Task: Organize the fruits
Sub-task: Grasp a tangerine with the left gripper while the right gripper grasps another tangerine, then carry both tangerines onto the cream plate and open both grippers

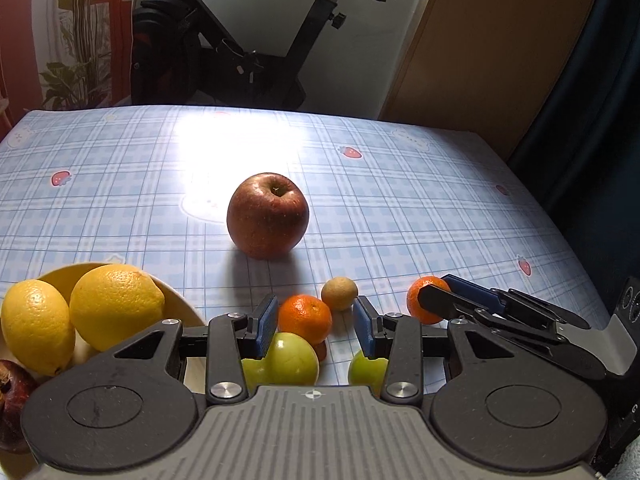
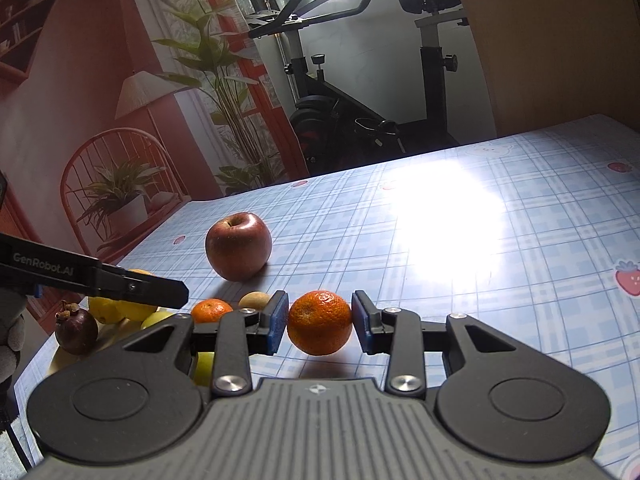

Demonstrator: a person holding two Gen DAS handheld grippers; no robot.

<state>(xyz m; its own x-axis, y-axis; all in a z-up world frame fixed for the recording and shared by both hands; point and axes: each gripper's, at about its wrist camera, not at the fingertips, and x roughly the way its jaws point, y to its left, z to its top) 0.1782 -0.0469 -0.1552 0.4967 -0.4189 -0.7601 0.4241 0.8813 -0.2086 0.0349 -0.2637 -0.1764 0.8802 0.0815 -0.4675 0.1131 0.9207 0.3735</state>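
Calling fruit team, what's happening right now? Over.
Right hand-held gripper shut on mandarin. Left hand-held gripper empty above green fruits. Path unblocked.

table cover: blue plaid cloth (image 1: 400, 208) printed with strawberries, bright glare patch in the middle
behind table: black exercise bike (image 2: 360, 112)
right: brown wooden panel (image 1: 500, 40)
left backdrop: printed wall scene (image 2: 120, 100) with plants, lamp, chair

harsh window glare on tablecloth (image 1: 400, 208)
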